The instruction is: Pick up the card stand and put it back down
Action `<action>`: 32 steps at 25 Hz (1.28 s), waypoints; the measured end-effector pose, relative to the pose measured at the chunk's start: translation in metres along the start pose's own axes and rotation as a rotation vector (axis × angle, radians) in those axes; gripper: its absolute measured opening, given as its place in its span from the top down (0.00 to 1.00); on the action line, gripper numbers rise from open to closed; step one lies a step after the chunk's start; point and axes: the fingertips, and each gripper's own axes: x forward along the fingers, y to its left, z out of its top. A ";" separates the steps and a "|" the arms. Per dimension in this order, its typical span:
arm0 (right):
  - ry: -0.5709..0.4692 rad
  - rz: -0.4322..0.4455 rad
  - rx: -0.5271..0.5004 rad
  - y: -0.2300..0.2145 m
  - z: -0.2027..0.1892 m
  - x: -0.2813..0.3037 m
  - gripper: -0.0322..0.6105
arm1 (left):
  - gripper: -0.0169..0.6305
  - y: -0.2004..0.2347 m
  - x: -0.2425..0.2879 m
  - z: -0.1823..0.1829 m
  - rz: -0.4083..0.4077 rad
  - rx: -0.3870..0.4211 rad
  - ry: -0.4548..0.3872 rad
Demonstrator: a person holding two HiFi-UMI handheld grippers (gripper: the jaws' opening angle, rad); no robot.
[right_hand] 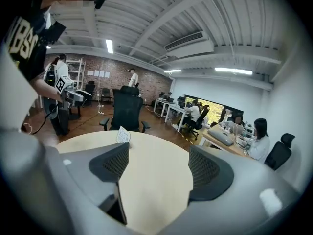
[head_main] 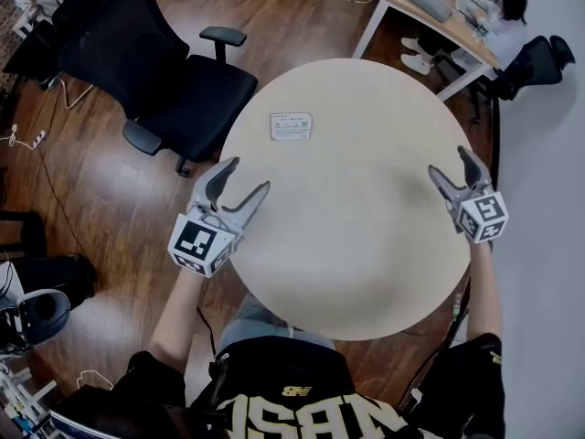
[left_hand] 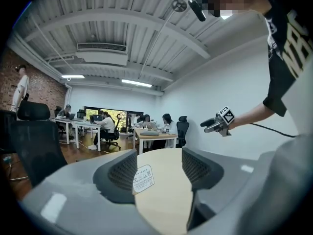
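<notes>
The card stand (head_main: pixel 291 126), a small white printed card standing upright, sits near the far left edge of the round beige table (head_main: pixel 366 236). My left gripper (head_main: pixel 245 179) hovers at the table's left edge, short of the stand, its jaws open with nothing between them. In the left gripper view the stand (left_hand: pixel 143 178) shows ahead, just inside the left jaw, apart from the left gripper (left_hand: pixel 159 170). My right gripper (head_main: pixel 452 165) is open and empty over the table's right side. The right gripper view shows the stand (right_hand: pixel 122 135) far across the table from the right gripper (right_hand: pixel 159 168).
A black office chair (head_main: pixel 155 71) stands close to the table's far left side. A desk (head_main: pixel 430 12) with a seated person (head_main: pixel 503 16) is at the back right. A wall runs along the right. Cables (head_main: pixel 37 140) lie on the wooden floor.
</notes>
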 end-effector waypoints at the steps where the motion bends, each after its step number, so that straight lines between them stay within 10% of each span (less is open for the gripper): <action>1: 0.008 0.031 -0.018 -0.005 0.005 0.007 0.37 | 0.53 0.005 0.000 -0.001 0.002 0.005 0.010; 13: 0.132 0.365 -0.232 0.013 0.015 0.113 0.35 | 0.52 0.045 -0.012 -0.027 0.074 -0.036 0.053; 32: 0.110 0.786 -0.007 0.184 -0.043 0.332 0.35 | 0.52 0.056 0.008 -0.080 0.110 -0.170 0.070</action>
